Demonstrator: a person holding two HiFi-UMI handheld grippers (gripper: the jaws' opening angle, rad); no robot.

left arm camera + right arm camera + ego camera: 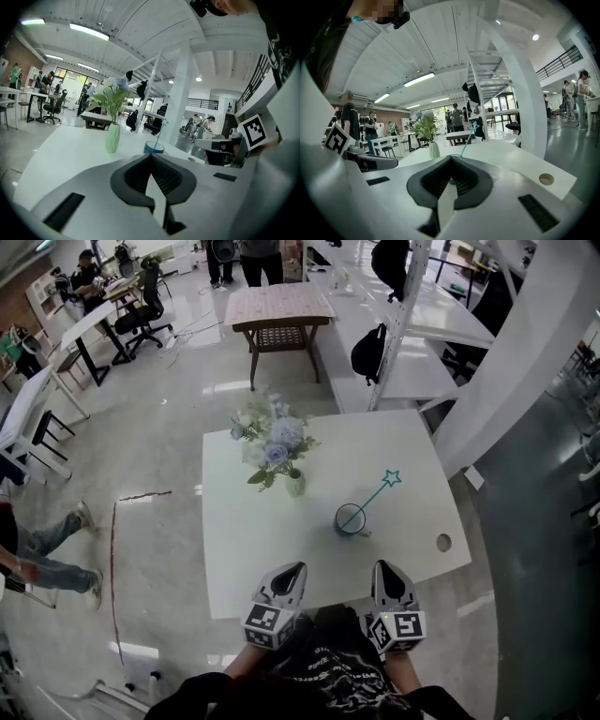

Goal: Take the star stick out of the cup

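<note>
Reaching step: star stick leans in the cup on the bench.
Our left gripper and right gripper hover short of it, fingers pressed together; next we must spread one pair.

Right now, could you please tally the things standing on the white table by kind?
Vase of flowers: 1
Cup: 1
Star stick: 1
Total: 3
</note>
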